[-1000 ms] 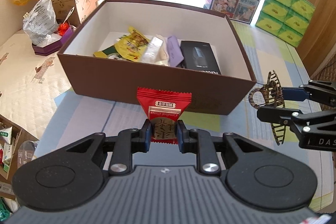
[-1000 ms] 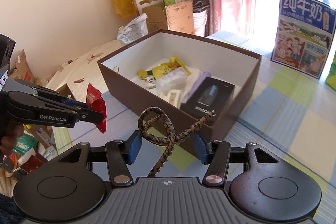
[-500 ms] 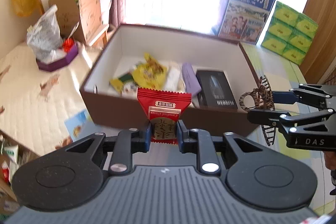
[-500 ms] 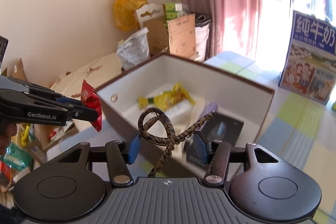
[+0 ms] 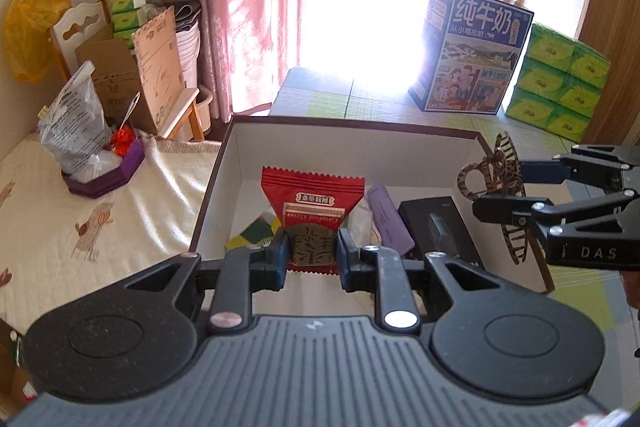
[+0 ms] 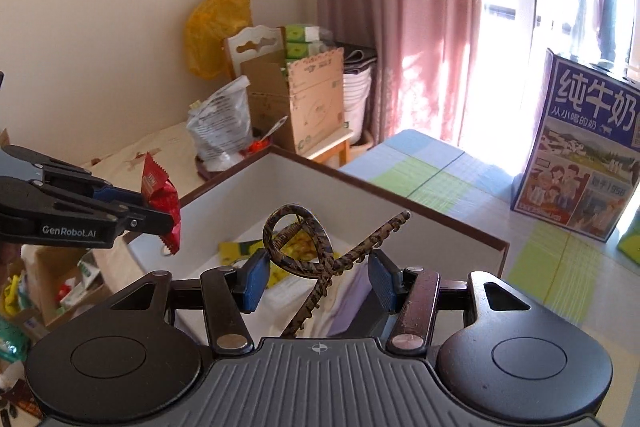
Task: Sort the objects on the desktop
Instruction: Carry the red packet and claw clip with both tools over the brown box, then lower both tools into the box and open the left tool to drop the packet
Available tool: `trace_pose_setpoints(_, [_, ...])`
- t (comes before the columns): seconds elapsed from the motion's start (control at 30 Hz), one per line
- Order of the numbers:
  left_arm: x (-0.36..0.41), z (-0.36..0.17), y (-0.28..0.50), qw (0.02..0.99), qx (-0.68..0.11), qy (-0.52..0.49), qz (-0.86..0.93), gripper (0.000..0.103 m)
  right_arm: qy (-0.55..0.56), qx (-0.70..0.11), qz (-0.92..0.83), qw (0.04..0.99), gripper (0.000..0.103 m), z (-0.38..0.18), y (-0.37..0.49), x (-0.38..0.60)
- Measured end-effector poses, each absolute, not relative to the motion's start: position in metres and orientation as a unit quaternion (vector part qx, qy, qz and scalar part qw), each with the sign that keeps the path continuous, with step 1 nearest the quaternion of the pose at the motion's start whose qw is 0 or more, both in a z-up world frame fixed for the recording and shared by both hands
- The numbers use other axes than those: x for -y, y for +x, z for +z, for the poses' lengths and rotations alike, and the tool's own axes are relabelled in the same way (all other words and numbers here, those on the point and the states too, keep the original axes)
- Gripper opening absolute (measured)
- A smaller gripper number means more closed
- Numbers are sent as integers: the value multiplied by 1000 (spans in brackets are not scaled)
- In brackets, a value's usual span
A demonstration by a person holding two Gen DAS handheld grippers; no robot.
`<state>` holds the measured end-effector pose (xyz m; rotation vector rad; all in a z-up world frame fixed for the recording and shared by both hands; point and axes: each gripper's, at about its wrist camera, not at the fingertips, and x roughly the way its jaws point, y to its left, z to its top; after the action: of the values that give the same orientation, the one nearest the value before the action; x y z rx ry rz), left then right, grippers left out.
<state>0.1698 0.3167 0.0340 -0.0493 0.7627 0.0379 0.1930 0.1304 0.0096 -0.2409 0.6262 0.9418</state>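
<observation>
The brown box (image 5: 400, 135) sits on the checked tabletop (image 6: 440, 183), open-topped, directly below and ahead of both your grippers. Inside lie a black case (image 5: 440, 227), a purple pouch (image 5: 388, 217) and yellow snack packs (image 6: 304, 247). Your left gripper (image 5: 311, 253) has its fingers pinching a red snack packet (image 5: 314, 203), upright, over the box's near left part. Your right gripper (image 6: 316, 277) has its fingers clamped on a striped hair claw (image 6: 316, 251), long axis slanting, over the right side. Nothing blocks a straight drop; the left looks better centred over the opening.
</observation>
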Motion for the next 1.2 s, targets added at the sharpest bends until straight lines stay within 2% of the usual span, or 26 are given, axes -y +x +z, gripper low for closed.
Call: trace_pose_setpoints(1.2, [-351,-45,271,883,-468,20,2,20,-106,-396,361,838,51,-50,260,-166])
